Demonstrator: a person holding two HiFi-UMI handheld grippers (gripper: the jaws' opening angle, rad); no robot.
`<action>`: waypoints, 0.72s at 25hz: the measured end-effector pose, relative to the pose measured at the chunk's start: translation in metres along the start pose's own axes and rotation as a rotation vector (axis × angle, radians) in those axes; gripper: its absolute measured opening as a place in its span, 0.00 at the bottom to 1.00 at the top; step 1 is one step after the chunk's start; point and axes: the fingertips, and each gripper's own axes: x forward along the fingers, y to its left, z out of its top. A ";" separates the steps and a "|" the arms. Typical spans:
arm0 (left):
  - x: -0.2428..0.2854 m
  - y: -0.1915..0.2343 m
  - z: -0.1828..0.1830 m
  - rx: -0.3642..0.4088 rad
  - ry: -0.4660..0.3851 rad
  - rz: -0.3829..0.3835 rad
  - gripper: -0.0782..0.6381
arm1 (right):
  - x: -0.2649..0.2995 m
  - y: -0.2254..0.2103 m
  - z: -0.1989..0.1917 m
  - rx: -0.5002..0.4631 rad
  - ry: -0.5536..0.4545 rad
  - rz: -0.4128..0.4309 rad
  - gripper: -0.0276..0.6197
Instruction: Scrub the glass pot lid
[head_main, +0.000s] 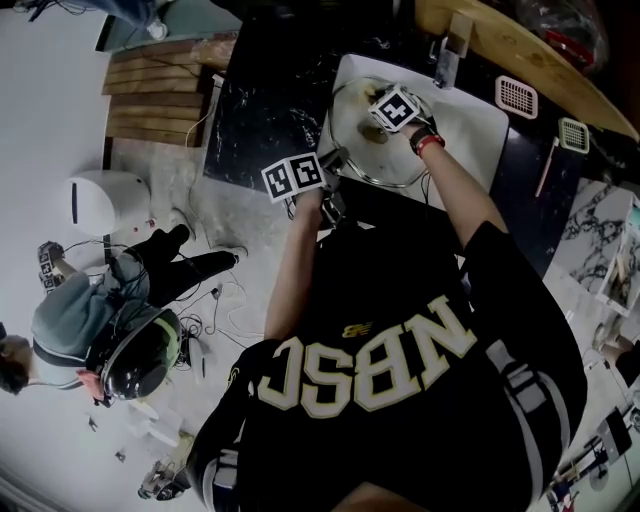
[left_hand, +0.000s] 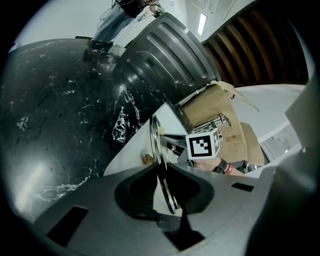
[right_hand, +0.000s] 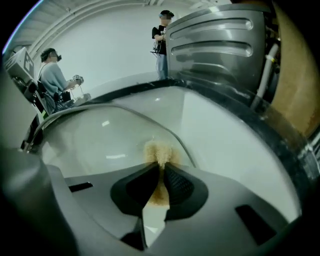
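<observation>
My left tool (left_hand: 166, 186) is nearly closed, clamping the rim of the glass lid (left_hand: 156, 142) edge-on over the white basin (head_main: 478, 112), upper centre. My right tool (right_hand: 161, 176) pinches a tan scrub pad (right_hand: 159, 151) against the glass. Risk: if I press too hard, the lid pivots out of that thin rim grip.
</observation>
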 end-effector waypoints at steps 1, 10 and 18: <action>0.000 0.000 0.000 0.001 0.001 0.000 0.21 | 0.001 -0.007 -0.010 0.022 0.022 -0.010 0.11; -0.001 0.000 -0.003 -0.005 0.001 -0.007 0.21 | -0.008 -0.037 -0.075 0.144 0.067 -0.002 0.11; -0.001 0.000 -0.003 -0.005 0.000 -0.008 0.21 | -0.030 -0.032 -0.118 0.102 0.165 0.018 0.11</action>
